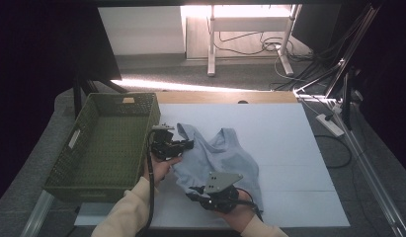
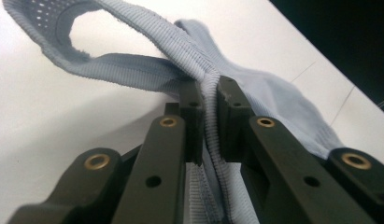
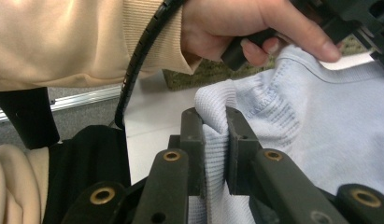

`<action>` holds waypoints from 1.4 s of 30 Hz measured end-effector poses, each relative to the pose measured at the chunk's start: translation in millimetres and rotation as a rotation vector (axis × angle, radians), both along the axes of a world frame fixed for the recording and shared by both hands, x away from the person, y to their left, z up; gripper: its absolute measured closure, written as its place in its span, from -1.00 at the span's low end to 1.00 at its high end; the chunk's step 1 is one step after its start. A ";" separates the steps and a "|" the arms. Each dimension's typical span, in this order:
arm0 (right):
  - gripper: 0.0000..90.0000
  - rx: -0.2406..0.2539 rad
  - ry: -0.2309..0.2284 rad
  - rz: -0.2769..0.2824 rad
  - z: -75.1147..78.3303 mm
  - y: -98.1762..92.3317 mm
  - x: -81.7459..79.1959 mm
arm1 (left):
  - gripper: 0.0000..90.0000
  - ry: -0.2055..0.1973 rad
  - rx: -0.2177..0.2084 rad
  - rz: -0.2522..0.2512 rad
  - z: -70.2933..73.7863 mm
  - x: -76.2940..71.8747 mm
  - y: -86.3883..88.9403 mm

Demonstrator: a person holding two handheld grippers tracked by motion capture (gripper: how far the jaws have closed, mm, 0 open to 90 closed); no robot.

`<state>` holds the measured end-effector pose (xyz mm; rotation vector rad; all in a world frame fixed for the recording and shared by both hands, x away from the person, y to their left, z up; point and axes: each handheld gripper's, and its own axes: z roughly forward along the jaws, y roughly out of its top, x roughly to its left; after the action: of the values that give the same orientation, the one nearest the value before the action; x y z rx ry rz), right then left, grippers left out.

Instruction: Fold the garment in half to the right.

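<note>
Nearest to us, our right gripper (image 1: 196,190) is pinching the hem of the light blue top (image 1: 225,158); in the right gripper view the ribbed edge (image 3: 216,126) bunches up between the two jaws, pressed tight enough that the cloth folds over their tips. We judge that this grip is there to lift or carry the bottom of the garment while the other end is handled.

A little farther out, our left gripper (image 1: 188,144) is clamped on a shoulder strap (image 2: 209,100), which runs straight down between the jaws in the left gripper view, its loop (image 2: 63,42) hanging free beyond them. Holding both ends keeps the top stretched between our hands, so it can be moved as one piece.

The top lies on the white table (image 1: 289,148), its left side near the green woven basket (image 1: 72,165). The basket stands open just beside our left hand (image 1: 161,168), probably so the top can go into it.
</note>
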<state>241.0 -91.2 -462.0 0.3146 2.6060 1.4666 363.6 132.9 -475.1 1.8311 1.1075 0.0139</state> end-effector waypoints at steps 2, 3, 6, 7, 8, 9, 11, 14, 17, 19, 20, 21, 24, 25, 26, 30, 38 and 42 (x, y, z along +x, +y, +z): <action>0.78 0.013 0.001 0.003 2.5 2.5 -1.1 | 0.82 -0.016 -0.006 0.002 6.7 -1.8 1.7; 0.78 0.022 0.001 0.004 4.4 3.8 -1.7 | 0.82 -0.023 -0.009 0.002 10.3 -2.5 2.9; 0.78 0.033 -0.012 0.008 7.2 5.2 -3.0 | 0.81 -0.029 -0.005 0.005 14.9 -3.7 4.7; 0.78 0.035 -0.010 0.008 6.8 4.3 -2.6 | 0.82 -0.024 -0.003 0.006 14.0 -3.7 4.6; 0.78 0.040 -0.003 0.006 5.7 3.2 -1.9 | 0.81 -0.018 -0.002 0.009 12.5 -3.5 4.1; 0.78 0.039 0.004 0.003 4.7 1.7 -0.8 | 0.81 -0.014 0.002 0.013 11.1 -3.3 3.5; 0.78 0.046 0.020 -0.006 2.9 -1.3 1.6 | 0.81 -0.004 0.006 0.016 8.3 -2.4 3.2; 0.78 0.045 0.028 -0.018 1.5 -4.7 3.4 | 0.81 0.005 0.008 0.024 4.9 -1.1 4.0; 0.78 0.042 0.035 -0.029 -0.1 -7.6 4.9 | 0.81 0.011 0.011 0.032 2.3 0.2 3.8; 0.78 0.039 0.039 -0.039 -1.1 -9.7 5.2 | 0.81 0.013 0.009 0.035 1.1 0.8 3.7; 0.78 0.042 0.041 -0.045 -1.4 -10.7 5.2 | 0.81 0.013 0.009 0.037 0.8 1.1 3.6; 0.78 0.043 0.043 -0.049 -1.6 -11.8 5.0 | 0.81 0.012 0.008 0.038 0.7 1.2 3.5; 0.78 0.049 0.038 -0.064 -0.4 -15.4 5.0 | 0.81 0.008 0.009 0.041 1.0 1.7 2.5; 0.78 0.048 0.038 -0.068 0.4 -17.1 5.3 | 0.81 0.006 0.011 0.040 1.1 2.0 1.6; 0.78 0.052 0.038 -0.075 0.7 -18.8 5.4 | 0.81 0.004 0.016 0.040 1.3 2.5 0.5; 0.78 0.061 0.039 -0.099 1.6 -26.7 5.1 | 0.81 0.009 0.017 0.038 1.1 4.8 -3.6; 0.78 0.068 0.038 -0.143 3.2 -43.6 2.4 | 0.81 0.009 0.020 0.035 1.4 6.0 -9.4; 0.78 0.064 0.033 -0.154 3.4 -50.6 0.2 | 0.81 0.003 0.018 0.036 0.4 4.8 -13.8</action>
<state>241.2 -141.8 -458.6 0.5391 2.4998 1.5059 368.4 119.1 -474.7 1.8278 1.1455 0.0421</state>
